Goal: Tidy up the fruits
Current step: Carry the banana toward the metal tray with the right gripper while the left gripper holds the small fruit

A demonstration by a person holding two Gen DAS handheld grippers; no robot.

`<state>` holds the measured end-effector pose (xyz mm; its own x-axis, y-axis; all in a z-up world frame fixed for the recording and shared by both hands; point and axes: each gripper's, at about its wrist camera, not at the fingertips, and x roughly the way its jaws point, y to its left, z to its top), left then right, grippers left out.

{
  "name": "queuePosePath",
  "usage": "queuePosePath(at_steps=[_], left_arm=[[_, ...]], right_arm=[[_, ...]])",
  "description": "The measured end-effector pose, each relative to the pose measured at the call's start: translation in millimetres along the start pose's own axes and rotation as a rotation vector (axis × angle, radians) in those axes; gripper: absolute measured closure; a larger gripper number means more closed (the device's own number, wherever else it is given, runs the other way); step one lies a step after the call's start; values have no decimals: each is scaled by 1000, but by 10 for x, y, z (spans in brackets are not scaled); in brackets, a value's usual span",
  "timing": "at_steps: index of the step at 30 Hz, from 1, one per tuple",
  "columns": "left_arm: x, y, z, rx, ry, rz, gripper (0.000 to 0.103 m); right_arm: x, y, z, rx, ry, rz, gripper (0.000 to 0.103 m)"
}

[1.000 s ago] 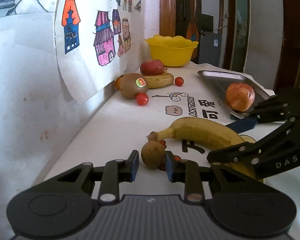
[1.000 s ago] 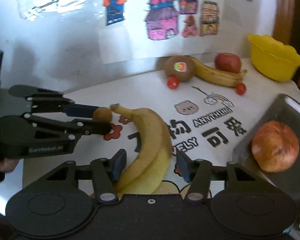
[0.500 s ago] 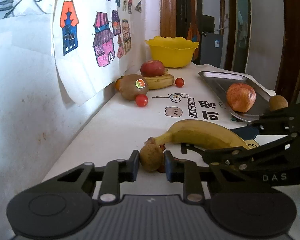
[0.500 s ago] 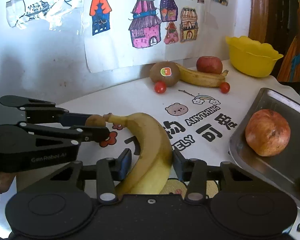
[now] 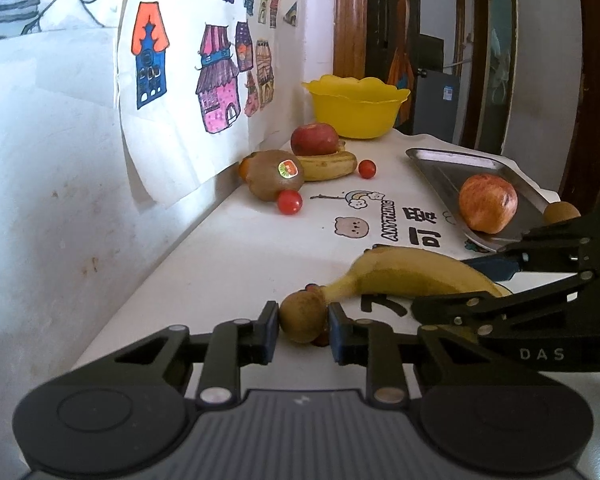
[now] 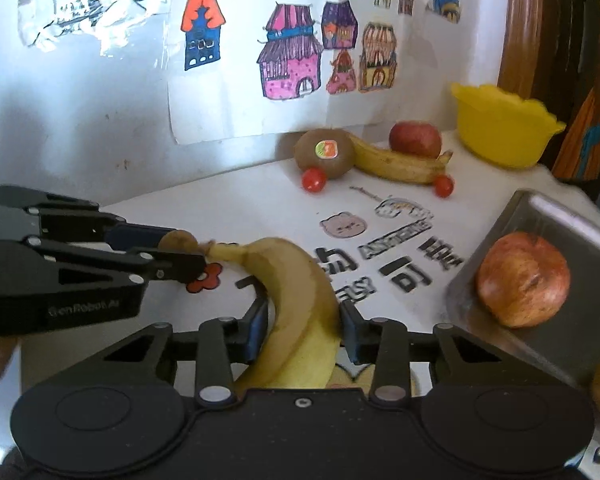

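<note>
A small brown round fruit (image 5: 302, 316) sits between the pads of my left gripper (image 5: 303, 330), which is shut on it, low over the white table (image 5: 228, 248). Right beside it lies a big yellow banana (image 6: 304, 300), its stem almost touching the small fruit (image 6: 178, 240). My right gripper (image 6: 303, 330) straddles the banana's thick middle. Its jaws are closing and both blue pads rest against the peel. From the right wrist view, my left gripper (image 6: 180, 254) reaches in from the left edge.
A metal tray (image 6: 540, 208) at the right holds a reddish apple (image 6: 522, 280). By the wall lie a kiwi (image 5: 274, 174), a second banana (image 5: 328, 164), a red apple (image 5: 314, 139) and two cherry tomatoes (image 5: 289, 202). A yellow bowl (image 5: 356, 106) stands behind them.
My left jaws closed onto the small brown fruit. My right jaws narrowed from wide apart until the pads met the banana. Neither gripper shifted much.
</note>
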<state>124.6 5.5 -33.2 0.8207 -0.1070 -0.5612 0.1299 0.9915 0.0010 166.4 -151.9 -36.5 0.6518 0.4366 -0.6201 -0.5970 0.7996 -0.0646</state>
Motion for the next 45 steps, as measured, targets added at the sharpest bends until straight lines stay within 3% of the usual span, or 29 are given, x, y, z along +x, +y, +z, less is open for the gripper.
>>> queuePosePath(at_steps=[4, 16, 24, 32, 45], left_arm=[[16, -20, 23, -8, -5, -1, 75], [41, -124, -5, 53, 12, 4, 74], [34, -142, 18, 28, 14, 14, 75], [29, -214, 113, 12, -32, 11, 75], [68, -358, 437, 13, -101, 23, 75]], right_arm=[[-70, 48, -29, -105, -9, -42, 65], [-126, 56, -65, -201, -47, -94, 66], [-145, 133, -92, -297, -72, -124, 66], [-162, 212, -149, -410, -120, -204, 66], [-373, 12, -145, -363, -219, -272, 67]])
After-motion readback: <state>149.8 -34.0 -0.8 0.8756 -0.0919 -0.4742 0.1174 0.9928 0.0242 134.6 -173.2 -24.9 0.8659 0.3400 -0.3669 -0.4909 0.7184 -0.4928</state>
